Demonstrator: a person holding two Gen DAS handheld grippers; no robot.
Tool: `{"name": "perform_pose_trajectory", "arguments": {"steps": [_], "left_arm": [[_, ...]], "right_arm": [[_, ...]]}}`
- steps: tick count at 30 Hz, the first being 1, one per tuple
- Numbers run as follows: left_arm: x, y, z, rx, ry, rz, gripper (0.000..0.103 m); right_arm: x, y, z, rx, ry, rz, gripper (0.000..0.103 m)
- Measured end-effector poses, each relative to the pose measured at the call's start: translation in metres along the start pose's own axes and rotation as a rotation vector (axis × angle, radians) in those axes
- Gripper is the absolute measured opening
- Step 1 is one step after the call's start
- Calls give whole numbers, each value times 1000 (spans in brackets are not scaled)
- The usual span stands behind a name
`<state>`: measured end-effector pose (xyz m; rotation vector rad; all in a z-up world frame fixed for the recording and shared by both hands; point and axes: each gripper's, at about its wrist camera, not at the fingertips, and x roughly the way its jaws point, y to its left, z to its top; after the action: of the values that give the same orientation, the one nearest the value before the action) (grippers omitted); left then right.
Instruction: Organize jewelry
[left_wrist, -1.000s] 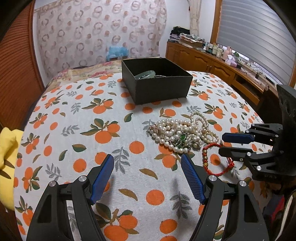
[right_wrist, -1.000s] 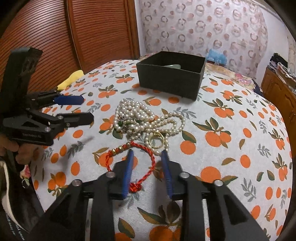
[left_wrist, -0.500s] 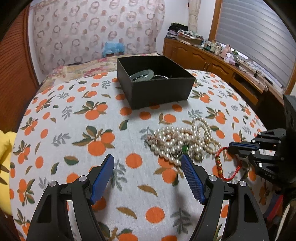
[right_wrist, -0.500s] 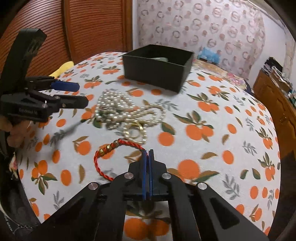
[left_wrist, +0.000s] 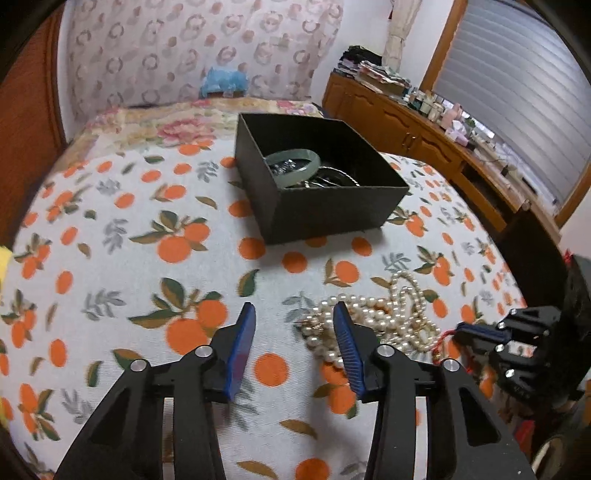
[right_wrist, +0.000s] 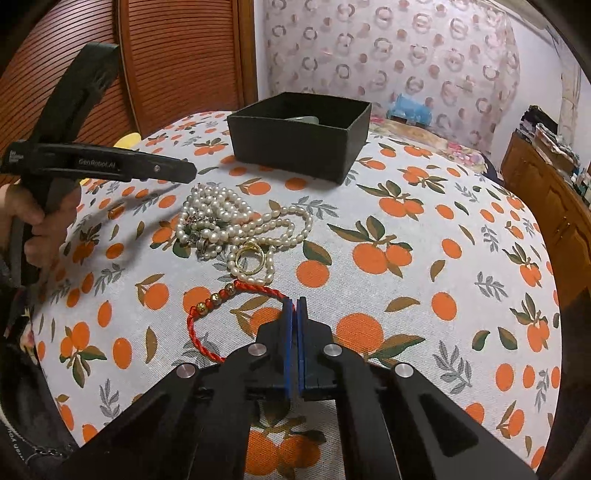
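Note:
A heap of pearl necklaces (left_wrist: 373, 321) (right_wrist: 221, 210) lies on the orange-print cloth, with a gold ring (right_wrist: 251, 258) at its near edge. My left gripper (left_wrist: 293, 314) (right_wrist: 184, 171) hovers just left of the pearls. Its jaws are closing with only cloth between them. A red cord bracelet (right_wrist: 207, 306) (left_wrist: 443, 338) with gold beads lies nearer me, and my right gripper (right_wrist: 295, 302) (left_wrist: 461, 328) is shut on its cord. Behind stands a black open box (left_wrist: 325, 210) (right_wrist: 295, 147) holding a green bangle (left_wrist: 291, 162) and other pieces.
A hand (right_wrist: 40, 218) holds the left gripper's handle. The table rounds off to the right, and a wooden sideboard (left_wrist: 424, 140) with clutter stands beyond it. A yellow cloth (right_wrist: 127, 140) lies at the far left edge, before a slatted wooden door (right_wrist: 177, 55).
The left gripper moved forward toward the box and its jaws narrowed. The right gripper's jaws closed on the red bracelet's cord and stayed shut.

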<state>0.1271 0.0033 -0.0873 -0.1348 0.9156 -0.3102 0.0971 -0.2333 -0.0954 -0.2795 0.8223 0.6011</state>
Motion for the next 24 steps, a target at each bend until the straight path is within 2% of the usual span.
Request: {"name": "perform_pose_trajectory", "arguments": {"steps": [10,16,18,20,24], "left_arm": [[11,-5,0,-5,19,-6,30],[11,-9,-1,7,20,-34,18],[10,-10,-2,16,17,-32,16],[7,-10,-2,17,9,-23,0],[0,-6,-1,14,0,-19,0]], "right_arm": [[-1,0,-1,3,0,3,3],[-1,0,0,3,0,4,3],[-1,0,0,4,0,5,3],[-1,0,0,4,0,5,3],[-1,0,0,3,0,4,3]]}}
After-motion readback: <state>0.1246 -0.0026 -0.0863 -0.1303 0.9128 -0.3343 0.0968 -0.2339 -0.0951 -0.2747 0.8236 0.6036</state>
